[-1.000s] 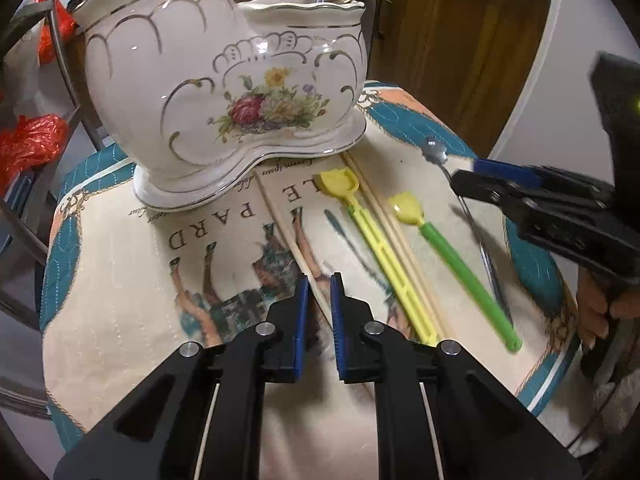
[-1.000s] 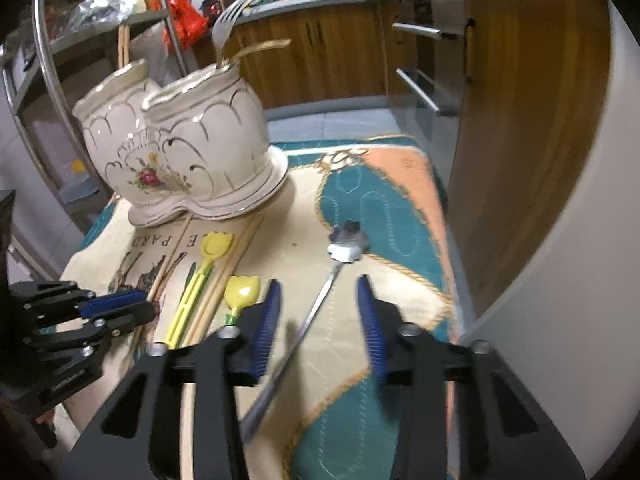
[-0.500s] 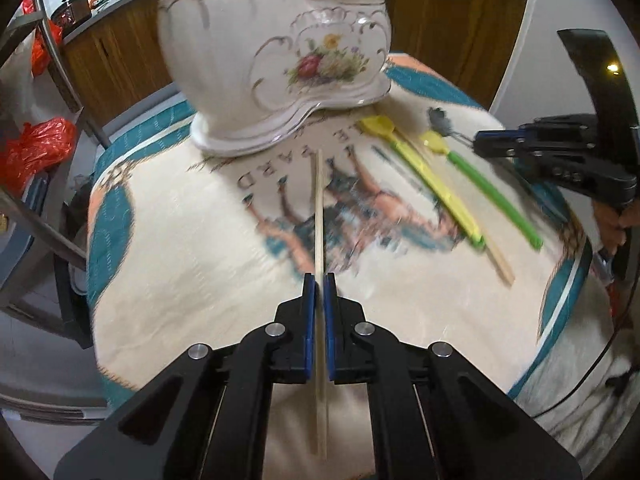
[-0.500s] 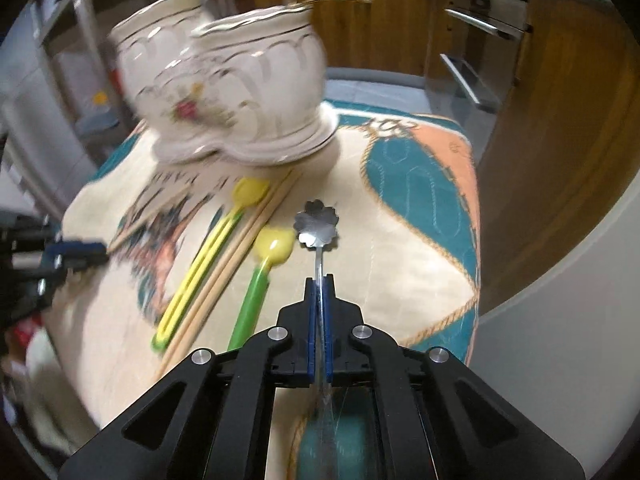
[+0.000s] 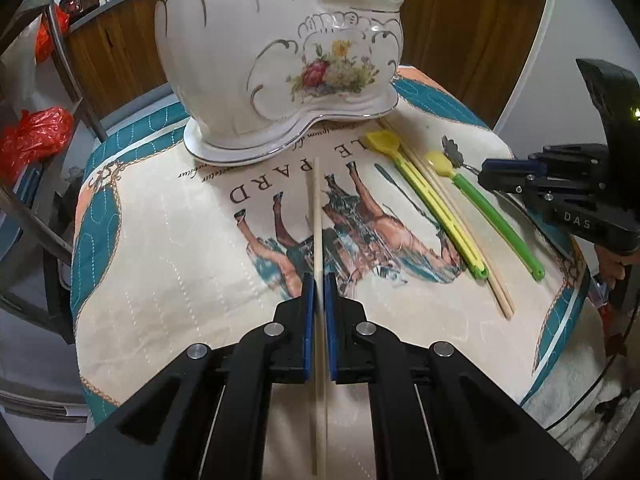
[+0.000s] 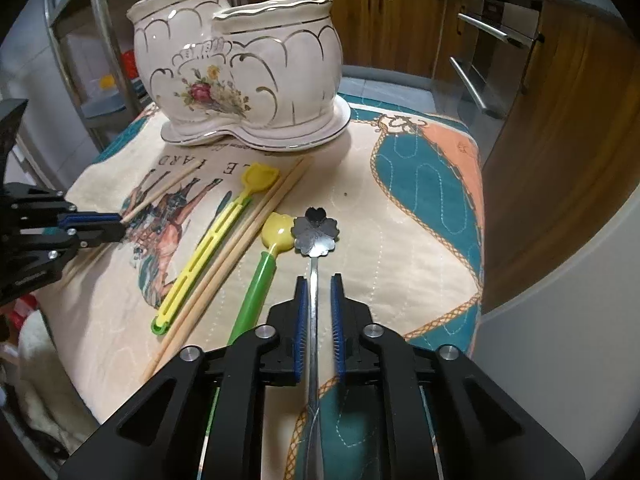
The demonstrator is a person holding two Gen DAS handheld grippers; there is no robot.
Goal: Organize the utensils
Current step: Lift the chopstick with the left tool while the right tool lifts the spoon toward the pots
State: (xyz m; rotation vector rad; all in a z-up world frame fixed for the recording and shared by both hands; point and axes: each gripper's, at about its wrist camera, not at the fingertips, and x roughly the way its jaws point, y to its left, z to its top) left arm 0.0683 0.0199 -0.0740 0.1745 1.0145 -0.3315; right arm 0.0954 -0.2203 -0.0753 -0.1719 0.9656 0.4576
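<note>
Both grippers have just closed, the left gripper (image 5: 316,284) clamped on a chopstick (image 5: 316,208), the right gripper (image 6: 318,284) on the spoon (image 6: 316,232), both utensils now gripped over the cloth (image 5: 160,240), ready for the holder (image 5: 280,60).

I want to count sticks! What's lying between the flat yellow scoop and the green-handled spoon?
A pair of wooden chopsticks lies side by side between them, shown in the right wrist view.

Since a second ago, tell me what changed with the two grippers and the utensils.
The left gripper closed on a wooden chopstick. The right gripper closed on the metal spoon. Unchanged: the ceramic holder, yellow scoop, green spoon and chopstick pair.
</note>
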